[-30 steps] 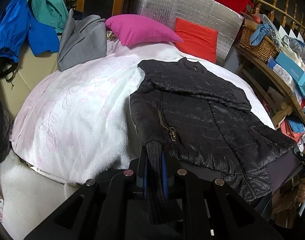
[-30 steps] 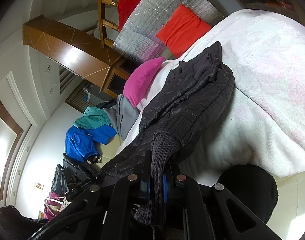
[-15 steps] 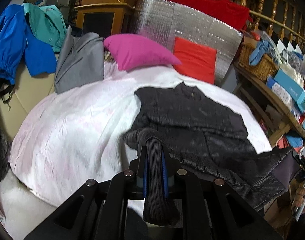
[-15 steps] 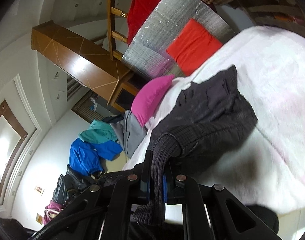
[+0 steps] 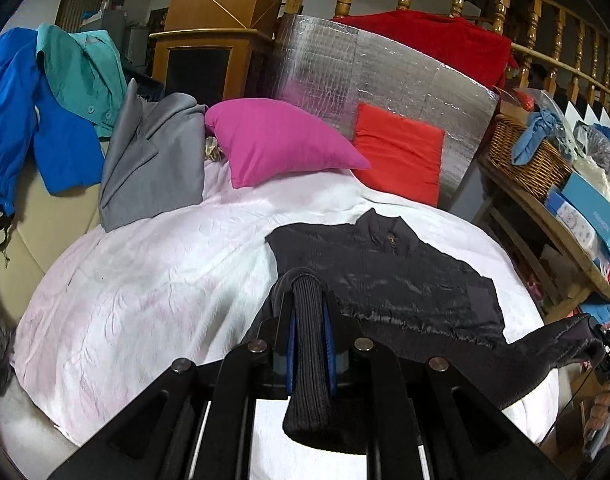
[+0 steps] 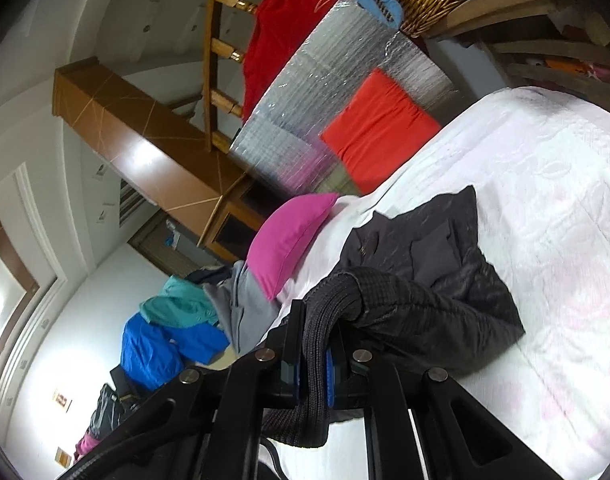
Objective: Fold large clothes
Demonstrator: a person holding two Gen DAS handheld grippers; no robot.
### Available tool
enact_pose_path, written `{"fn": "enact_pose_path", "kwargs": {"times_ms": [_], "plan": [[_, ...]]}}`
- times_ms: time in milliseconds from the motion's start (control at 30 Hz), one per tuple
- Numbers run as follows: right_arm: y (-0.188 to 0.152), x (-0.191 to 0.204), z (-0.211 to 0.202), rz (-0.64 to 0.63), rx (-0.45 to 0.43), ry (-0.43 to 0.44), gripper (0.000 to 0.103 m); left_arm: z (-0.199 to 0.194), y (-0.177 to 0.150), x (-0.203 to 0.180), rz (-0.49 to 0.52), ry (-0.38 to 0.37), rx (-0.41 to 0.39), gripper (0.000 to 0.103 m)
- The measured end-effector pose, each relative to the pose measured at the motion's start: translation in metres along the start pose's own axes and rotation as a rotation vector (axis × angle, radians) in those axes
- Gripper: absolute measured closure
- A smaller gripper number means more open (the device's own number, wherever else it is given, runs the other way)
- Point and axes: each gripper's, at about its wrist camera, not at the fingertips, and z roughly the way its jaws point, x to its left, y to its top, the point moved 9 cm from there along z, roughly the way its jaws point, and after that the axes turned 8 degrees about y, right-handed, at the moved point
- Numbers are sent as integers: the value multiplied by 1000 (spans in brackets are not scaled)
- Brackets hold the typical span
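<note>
Item: black jacket [image 5: 389,284], quilted, on the white bed [image 5: 145,288]. Collar end lies flat at frame centre in the left wrist view; the ribbed hem is lifted off the bed toward the lower edge.

Left tool [image 5: 309,320]: pressed together on the ribbed hem, lower centre of its frame.

Right tool [image 6: 315,344]: pressed together on the other hem corner, lower centre of its own frame; in the left wrist view it sits at the far right edge with the stretched corner [image 5: 561,340].

Governing relation: the jacket's long axis runs from each tool up-frame toward the collar, which points at the pink pillow [image 5: 277,140]. The held hem spans across that axis. Both hands appear equally near the collar, so the fold likely goes forward, hem onto collar.

Change against a second ago: the zipper front and lower body, then spread flat, are now doubled over; the hem has risen and moved toward the collar, and less jacket shows.
</note>
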Motion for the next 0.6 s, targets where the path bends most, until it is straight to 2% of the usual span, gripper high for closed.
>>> {"fn": "enact_pose_path", "kwargs": {"times_ms": [600], "plan": [[17,3,15,26,-31,-8,94,18,15,-4,-34,8,11,90]]}}
